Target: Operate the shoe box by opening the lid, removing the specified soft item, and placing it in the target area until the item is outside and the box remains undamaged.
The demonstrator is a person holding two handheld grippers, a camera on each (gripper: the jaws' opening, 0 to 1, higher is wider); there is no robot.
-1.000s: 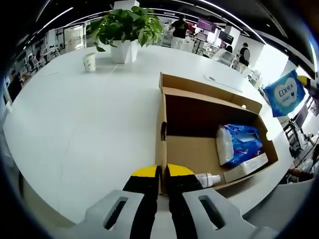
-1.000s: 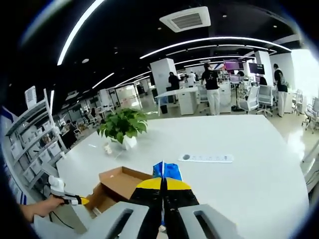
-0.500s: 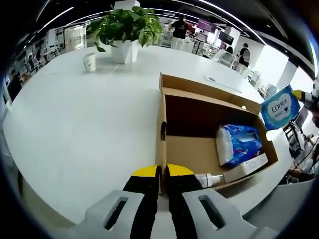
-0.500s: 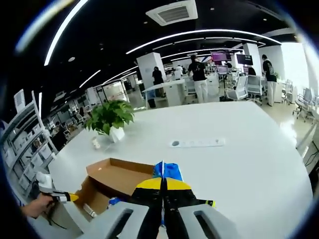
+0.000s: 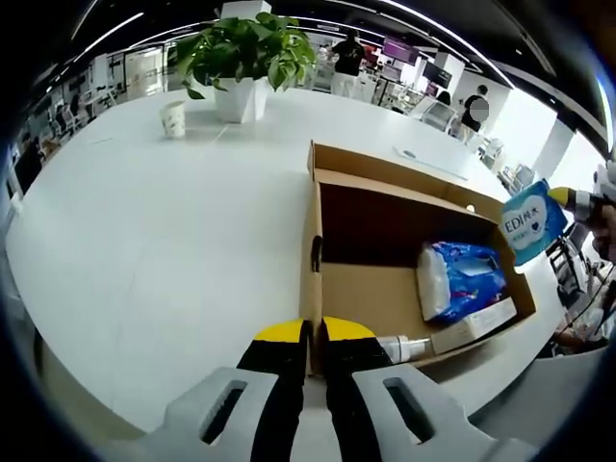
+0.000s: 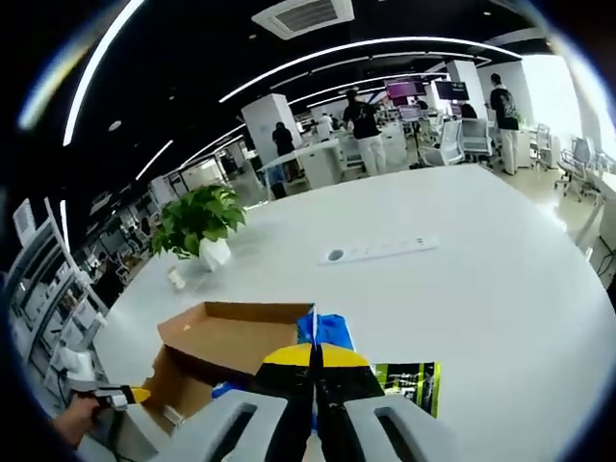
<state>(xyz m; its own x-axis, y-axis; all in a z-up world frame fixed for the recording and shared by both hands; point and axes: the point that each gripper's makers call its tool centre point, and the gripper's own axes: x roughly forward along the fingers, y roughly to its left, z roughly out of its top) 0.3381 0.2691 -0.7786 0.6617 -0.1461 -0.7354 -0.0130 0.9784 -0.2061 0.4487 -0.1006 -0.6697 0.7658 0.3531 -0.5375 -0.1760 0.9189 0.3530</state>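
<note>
Cardboard shoe box (image 5: 404, 260) is sitting open on the white table (image 5: 164, 221), its lid flap standing up along the far side. Left gripper (image 5: 314, 332) is clamping the near wall of the box, one yellow-tipped jaw on each side of the cardboard. Inside the box a blue soft pack (image 5: 462, 279) is lying against the right end, with a flat white carton (image 5: 476, 325) just beside it and a small white bottle (image 5: 399, 346) along the near wall.

Right gripper (image 6: 315, 358) is holding a blue tissue packet (image 6: 323, 329) with its jaws closed on it; in the left gripper view the packet (image 5: 526, 221) is hanging in the air just past the right end of the box. A green and black packet (image 6: 409, 382) is lying on the table beside the right gripper. Further back, a potted plant (image 5: 245, 58), a paper cup (image 5: 173, 118) and a white power strip (image 6: 375, 250) are resting on the table.
</note>
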